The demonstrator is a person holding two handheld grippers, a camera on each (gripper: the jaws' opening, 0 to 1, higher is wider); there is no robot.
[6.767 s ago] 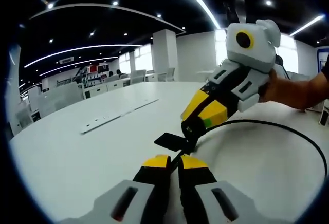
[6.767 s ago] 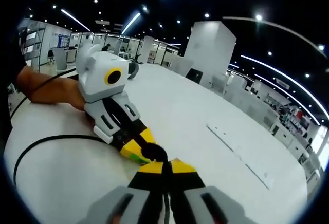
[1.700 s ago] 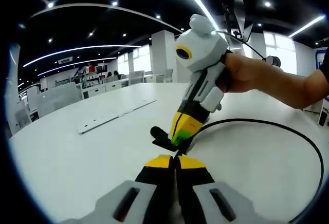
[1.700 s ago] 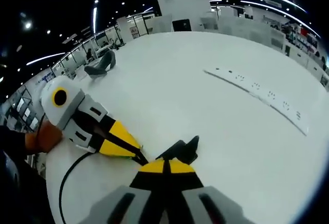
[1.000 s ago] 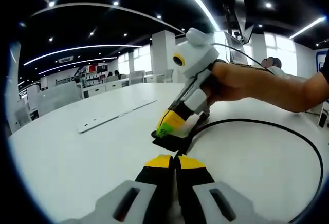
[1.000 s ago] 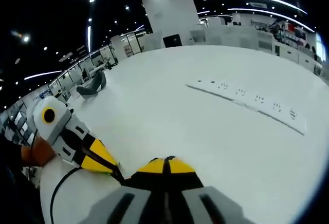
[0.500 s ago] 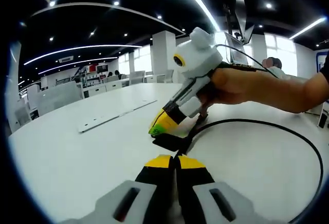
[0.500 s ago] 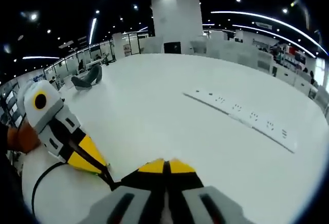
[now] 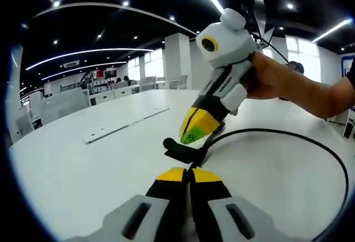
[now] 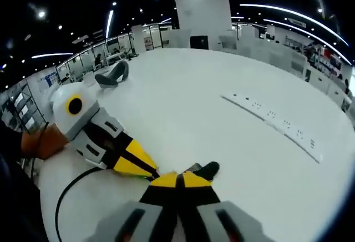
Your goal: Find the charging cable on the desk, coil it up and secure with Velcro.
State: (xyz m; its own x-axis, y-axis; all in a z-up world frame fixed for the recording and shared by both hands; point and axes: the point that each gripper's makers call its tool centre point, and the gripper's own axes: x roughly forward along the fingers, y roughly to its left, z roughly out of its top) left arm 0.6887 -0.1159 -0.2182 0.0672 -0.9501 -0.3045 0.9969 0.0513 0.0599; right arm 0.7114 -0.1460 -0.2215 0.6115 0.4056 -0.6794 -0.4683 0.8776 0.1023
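White desk (image 9: 83,170), cable (image 9: 310,142) cut off, Velcro strap (image 9: 180,149) half-hidden

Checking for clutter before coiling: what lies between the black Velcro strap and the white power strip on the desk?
Nothing: in the right gripper view, bare white desk separates the Velcro strap from the power strip.

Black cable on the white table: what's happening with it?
A person works the black cable with two hand-held grippers. The left hand-held gripper is shut on the cable beside its Velcro strap. The right hand-held gripper, jaws closed, meets it at the strap. The cable's loop lies on the white table.
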